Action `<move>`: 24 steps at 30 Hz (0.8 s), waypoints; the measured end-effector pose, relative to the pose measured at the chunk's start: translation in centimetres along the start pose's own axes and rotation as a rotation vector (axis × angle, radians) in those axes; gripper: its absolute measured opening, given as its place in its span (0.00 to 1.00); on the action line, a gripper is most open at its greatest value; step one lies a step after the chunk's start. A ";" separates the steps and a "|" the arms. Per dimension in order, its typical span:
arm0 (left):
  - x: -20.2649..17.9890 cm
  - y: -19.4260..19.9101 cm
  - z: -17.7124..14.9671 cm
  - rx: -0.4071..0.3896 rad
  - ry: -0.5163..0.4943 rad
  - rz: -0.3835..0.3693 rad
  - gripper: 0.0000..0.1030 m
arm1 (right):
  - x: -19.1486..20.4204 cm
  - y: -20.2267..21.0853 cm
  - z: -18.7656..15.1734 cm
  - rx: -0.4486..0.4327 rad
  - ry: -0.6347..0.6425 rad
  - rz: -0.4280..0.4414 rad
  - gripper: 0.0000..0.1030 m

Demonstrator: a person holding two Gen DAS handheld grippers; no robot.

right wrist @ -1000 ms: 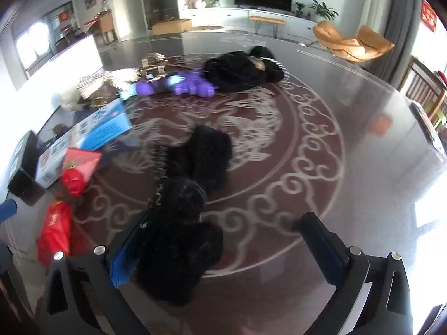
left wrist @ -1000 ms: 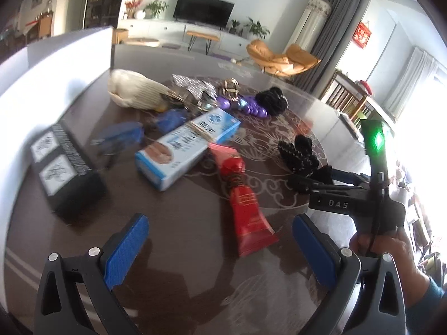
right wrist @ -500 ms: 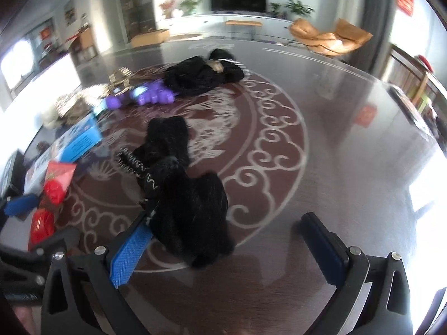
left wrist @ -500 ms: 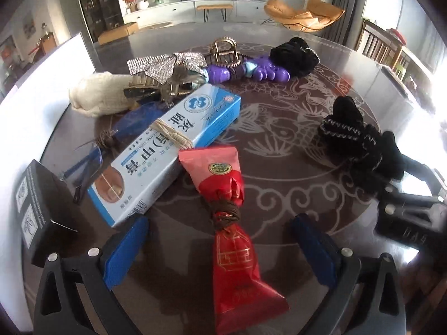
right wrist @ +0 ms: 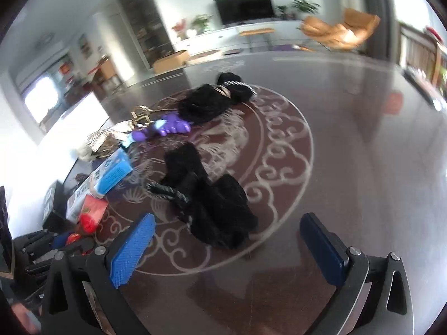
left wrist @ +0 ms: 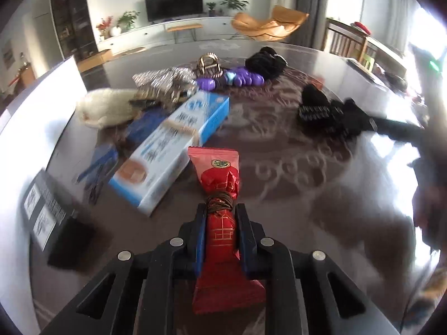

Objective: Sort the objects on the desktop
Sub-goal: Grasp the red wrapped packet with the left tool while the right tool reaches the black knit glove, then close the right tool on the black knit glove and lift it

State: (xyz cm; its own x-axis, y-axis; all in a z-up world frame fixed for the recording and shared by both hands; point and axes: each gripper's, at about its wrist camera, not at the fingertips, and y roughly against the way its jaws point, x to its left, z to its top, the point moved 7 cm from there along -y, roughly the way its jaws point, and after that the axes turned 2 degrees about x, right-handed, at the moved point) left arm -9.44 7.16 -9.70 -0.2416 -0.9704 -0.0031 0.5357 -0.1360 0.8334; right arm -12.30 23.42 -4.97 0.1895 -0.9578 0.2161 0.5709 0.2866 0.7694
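The left hand-held gripper [left wrist: 220, 217] has just closed its jaws, and its blue pads now press both sides of a red packet [left wrist: 222, 217] just below the dark band wound round the packet's waist; the packet's flat top end points away over the counter [left wrist: 321, 223], its lower end lies back between the gripper's black arms. Just beyond the packet's top end, to its left, a blue-and-white box [left wrist: 173, 150] lies slantwise on the counter, with a thin band round its middle. A black box [left wrist: 53, 223] with white labels sits further left, near the counter's edge. Behind the blue-and-white box lie a cream fluffy item [left wrist: 106, 107], a glittery silver bow [left wrist: 164, 79], a gold-toned claw clip [left wrist: 208, 65] and a purple clip [left wrist: 232, 79], close together. The right hand-held gripper [right wrist: 229, 251] has its jaws wide apart with nothing between the pads, above the counter's pale scroll pattern. Just ahead of it, nearer its left pad, lies a black fluffy hair clip [right wrist: 206, 198] with a toothed edge. A second black fluffy item [right wrist: 212, 102] rests farther off, beside the purple clip. At the lower left of the right wrist view the left hand-held gripper appears with the red packet in it.
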 end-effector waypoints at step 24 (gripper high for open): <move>2.3 1.5 -3.8 0.021 0.062 0.050 0.95 | 7.0 3.7 -7.4 0.225 0.141 0.036 0.88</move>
State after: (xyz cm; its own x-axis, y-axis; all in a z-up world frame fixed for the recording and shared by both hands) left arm -6.12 3.92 -10.61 -0.1639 -0.9865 0.0045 0.5286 -0.0839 0.8447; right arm -3.00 17.96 -5.08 0.3247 -0.9301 0.1718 0.3732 0.2929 0.8803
